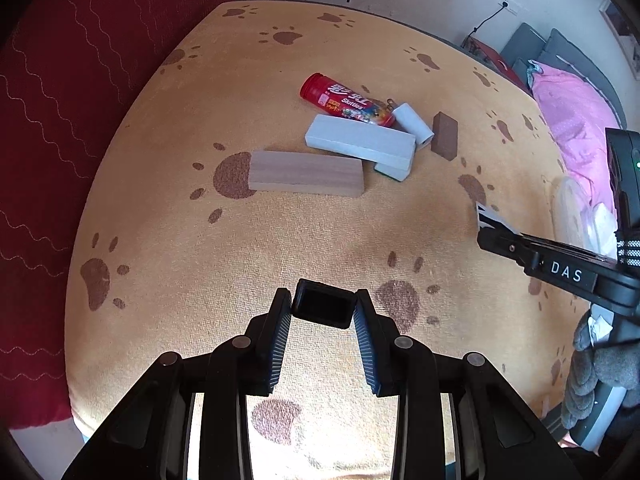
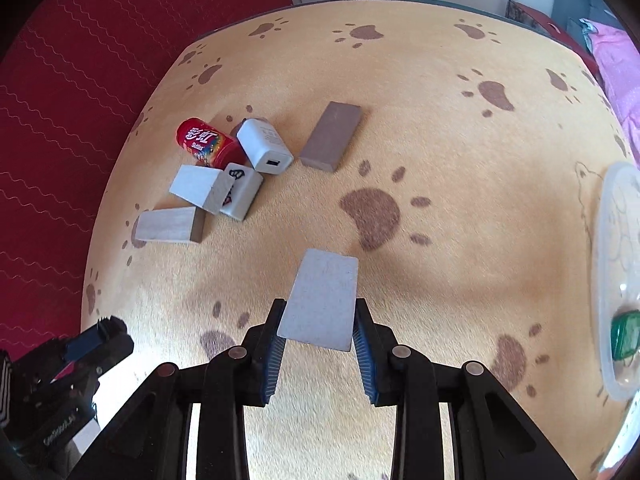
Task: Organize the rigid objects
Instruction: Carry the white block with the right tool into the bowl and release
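Observation:
In the left wrist view my left gripper [image 1: 323, 300] is shut on a small hollow black box [image 1: 322, 309], held above the paw-print cloth [image 1: 224, 264]. In the right wrist view my right gripper [image 2: 320, 308] is shut on a pale grey block [image 2: 322, 296], also lifted off the cloth. A pile lies farther back: a red Skittles tube [image 2: 206, 142], a white charger [image 2: 264, 150], a white block [image 2: 196, 188] leaning on a mahjong tile [image 2: 242, 194], and a wooden block [image 2: 168, 226]. A brown block [image 2: 331, 136] lies apart to their right.
A clear plastic tub [image 2: 612, 240] at the right edge holds a green item [image 2: 624, 336]. Red bedding [image 2: 60, 100] lies along the left. The right gripper's black body [image 1: 568, 270] and a grey gloved hand [image 1: 592, 368] fill the left wrist view's right side.

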The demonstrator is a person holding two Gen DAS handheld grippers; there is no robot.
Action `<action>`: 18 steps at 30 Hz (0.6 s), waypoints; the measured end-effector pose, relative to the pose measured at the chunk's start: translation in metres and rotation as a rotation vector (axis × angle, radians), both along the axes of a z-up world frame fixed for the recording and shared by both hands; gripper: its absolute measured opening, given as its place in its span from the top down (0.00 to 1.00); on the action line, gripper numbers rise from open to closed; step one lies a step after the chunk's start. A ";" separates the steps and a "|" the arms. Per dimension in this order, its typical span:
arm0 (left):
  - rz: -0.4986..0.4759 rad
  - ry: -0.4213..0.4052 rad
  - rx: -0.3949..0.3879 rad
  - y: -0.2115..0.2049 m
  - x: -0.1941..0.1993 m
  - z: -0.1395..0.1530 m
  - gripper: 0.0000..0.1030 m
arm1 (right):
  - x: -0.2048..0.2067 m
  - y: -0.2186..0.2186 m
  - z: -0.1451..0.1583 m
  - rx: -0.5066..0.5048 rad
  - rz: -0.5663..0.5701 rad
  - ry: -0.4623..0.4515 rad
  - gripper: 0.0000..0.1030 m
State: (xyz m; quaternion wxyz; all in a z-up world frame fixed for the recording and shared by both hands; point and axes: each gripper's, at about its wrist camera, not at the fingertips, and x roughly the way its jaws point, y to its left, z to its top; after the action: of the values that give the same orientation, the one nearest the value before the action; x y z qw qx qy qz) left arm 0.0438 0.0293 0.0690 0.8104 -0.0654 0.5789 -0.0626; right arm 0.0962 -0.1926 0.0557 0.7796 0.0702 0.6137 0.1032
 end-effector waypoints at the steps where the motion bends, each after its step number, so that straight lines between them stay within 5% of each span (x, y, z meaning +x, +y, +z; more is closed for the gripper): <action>1: -0.004 -0.002 0.001 -0.003 0.000 0.001 0.68 | -0.002 -0.003 0.001 0.002 -0.004 -0.002 0.67; 18: -0.106 -0.031 -0.004 -0.069 0.001 0.014 0.68 | -0.034 -0.084 0.027 0.017 -0.136 -0.055 0.67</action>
State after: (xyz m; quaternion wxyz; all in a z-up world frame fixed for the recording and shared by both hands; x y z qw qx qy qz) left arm 0.0453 -0.0397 0.0829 0.8147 -0.0355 0.5687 -0.1076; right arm 0.0626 -0.2768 0.0825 0.8007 0.1153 0.5850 0.0572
